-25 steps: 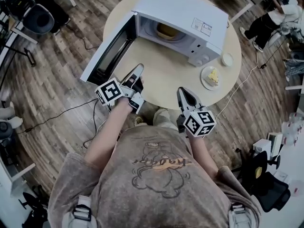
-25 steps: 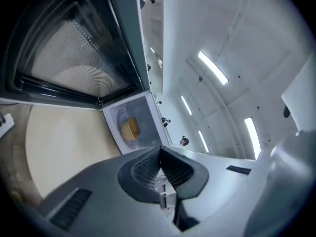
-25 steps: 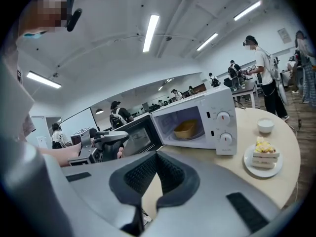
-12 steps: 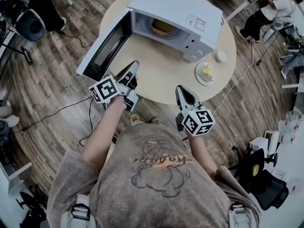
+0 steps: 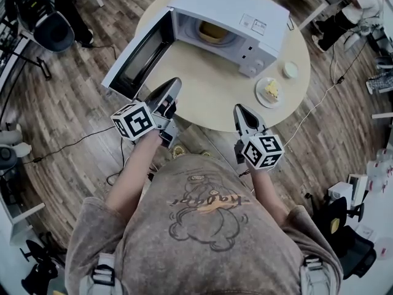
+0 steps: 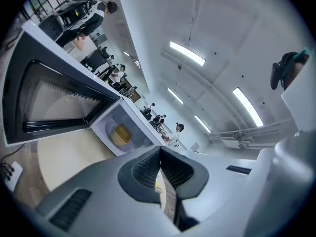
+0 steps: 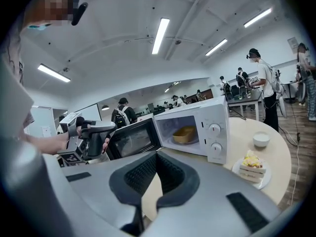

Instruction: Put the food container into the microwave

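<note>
Left gripper [image 5: 174, 83] higher, food container [image 5: 215, 33] half-hidden

Bare tabletop [image 5: 212, 100] before the open microwave [image 5: 233, 8] is free; door [image 5: 140, 57] juts left, plate [image 5: 264, 102] right.

**Head view:** from above my head, steeply down over my chest onto the table [image 5: 209, 100], far enough to take in the whole microwave [image 5: 236, 14].
**Left gripper view:** along my left gripper [image 5: 174, 86], rolled aslant, close by the open door [image 6: 54, 102].
**Right gripper view:** along my right gripper [image 5: 240, 110], nearly level, farther back.
All three share the microwave's open front.
</note>
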`<control>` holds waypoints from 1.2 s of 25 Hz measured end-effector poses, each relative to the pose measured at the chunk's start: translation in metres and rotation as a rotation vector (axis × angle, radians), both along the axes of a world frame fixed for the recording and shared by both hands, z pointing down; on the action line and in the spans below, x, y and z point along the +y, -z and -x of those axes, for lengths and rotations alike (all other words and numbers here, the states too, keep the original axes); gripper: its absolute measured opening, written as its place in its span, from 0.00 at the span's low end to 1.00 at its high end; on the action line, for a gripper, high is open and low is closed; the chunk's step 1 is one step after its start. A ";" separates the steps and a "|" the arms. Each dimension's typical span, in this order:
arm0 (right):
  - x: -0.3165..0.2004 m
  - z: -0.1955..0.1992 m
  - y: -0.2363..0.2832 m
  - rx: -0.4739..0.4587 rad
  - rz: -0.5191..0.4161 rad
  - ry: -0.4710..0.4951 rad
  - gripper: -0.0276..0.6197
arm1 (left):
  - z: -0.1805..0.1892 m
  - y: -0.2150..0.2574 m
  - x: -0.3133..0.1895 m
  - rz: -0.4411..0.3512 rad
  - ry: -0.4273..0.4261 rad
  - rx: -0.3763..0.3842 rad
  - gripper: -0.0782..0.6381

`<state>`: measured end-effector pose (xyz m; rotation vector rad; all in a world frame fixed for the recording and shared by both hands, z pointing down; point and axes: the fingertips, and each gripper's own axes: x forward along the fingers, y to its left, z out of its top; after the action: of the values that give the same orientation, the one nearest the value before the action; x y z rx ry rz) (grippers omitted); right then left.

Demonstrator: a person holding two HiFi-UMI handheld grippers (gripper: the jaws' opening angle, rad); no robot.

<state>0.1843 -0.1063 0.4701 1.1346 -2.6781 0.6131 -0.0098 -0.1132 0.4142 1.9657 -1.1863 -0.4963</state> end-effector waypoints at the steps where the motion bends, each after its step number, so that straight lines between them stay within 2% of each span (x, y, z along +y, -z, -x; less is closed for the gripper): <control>1: 0.001 -0.001 0.003 -0.001 -0.009 0.003 0.04 | -0.002 0.003 0.005 -0.006 -0.004 -0.010 0.15; 9: 0.007 -0.010 0.021 -0.016 -0.096 0.010 0.04 | -0.014 0.003 0.038 -0.096 -0.052 -0.168 0.15; 18: 0.013 -0.006 0.009 0.019 -0.138 0.034 0.04 | -0.023 -0.030 0.047 -0.189 -0.054 -0.458 0.15; 24: 0.011 -0.005 0.005 0.036 -0.172 0.019 0.04 | -0.023 -0.038 0.046 -0.247 -0.063 -0.570 0.15; 30: 0.009 -0.005 -0.008 0.044 -0.163 -0.001 0.04 | -0.018 -0.049 0.043 -0.269 -0.047 -0.611 0.15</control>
<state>0.1891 -0.0978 0.4782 1.1738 -2.7312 0.3706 0.0079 -0.0703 0.4632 2.4715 -1.4909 -0.0150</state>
